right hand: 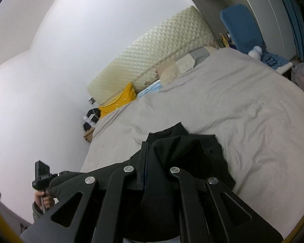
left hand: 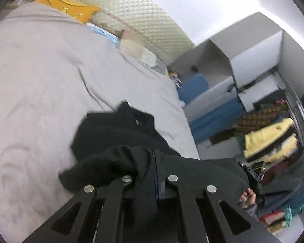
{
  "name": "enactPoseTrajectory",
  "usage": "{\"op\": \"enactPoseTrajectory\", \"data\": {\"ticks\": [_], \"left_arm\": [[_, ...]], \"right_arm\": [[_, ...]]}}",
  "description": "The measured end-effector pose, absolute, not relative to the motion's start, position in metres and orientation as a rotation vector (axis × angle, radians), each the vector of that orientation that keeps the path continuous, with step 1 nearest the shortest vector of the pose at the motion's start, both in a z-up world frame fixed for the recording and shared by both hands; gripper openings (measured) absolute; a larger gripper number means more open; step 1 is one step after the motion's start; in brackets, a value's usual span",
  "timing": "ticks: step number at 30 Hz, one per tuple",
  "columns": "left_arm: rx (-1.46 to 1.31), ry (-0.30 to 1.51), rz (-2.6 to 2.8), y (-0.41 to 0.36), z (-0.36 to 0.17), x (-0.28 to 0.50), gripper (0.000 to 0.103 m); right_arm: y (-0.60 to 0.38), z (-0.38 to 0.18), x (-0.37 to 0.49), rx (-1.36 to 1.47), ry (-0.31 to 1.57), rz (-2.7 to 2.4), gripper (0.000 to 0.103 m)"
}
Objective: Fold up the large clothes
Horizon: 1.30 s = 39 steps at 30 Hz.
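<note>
Both claws clamp black garment (left hand: 111, 133) over bed (left hand: 40, 70); wardrobe (left hand: 273, 141) w/ clothes

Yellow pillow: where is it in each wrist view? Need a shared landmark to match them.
Left wrist view: the yellow pillow sits at the top left, at the far end of the grey bed cover, against the quilted headboard.
Right wrist view: the yellow pillow sits left of centre, between the grey bed cover and the white wall.
Shared landmark: the quilted headboard, right behind the pillow in both.
</note>
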<state>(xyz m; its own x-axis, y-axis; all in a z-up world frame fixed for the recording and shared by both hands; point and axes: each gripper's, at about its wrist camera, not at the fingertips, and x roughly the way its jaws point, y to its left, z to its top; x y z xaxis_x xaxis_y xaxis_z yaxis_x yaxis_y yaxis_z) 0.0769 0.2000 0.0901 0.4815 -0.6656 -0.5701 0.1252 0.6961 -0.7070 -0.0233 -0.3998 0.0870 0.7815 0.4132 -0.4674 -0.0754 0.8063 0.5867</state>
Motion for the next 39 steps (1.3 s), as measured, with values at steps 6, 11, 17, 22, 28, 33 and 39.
{"op": "enactPoseTrajectory", "data": {"ticks": [6,11,17,22,28,33,39], "left_arm": [[-0.610,0.985,-0.350,0.175,0.071,0.173,0.005],[-0.527,1.028,-0.232,0.149,0.038,0.243,0.006],[-0.484,1.121,-0.153,0.123,-0.025,0.305,0.007],[-0.545,1.232,-0.158,0.112,-0.080,0.328,0.008],[-0.544,1.291,-0.175,0.107,-0.095,0.327,0.008],[-0.629,1.285,-0.208,0.120,-0.075,0.308,0.009],[-0.715,1.248,-0.285,0.142,-0.037,0.275,0.031]], "right_arm": [[-0.414,0.060,0.091,0.636,0.727,0.140,0.006],[-0.425,0.025,0.162,0.668,0.807,0.025,0.006],[-0.431,-0.042,0.232,0.677,0.928,-0.077,0.007],[-0.448,-0.116,0.259,0.821,0.998,-0.094,0.007],[-0.452,-0.154,0.249,0.904,1.029,-0.058,0.009],[-0.454,-0.131,0.220,0.944,0.987,-0.011,0.040],[-0.456,-0.076,0.179,0.895,0.897,0.003,0.071]]}}
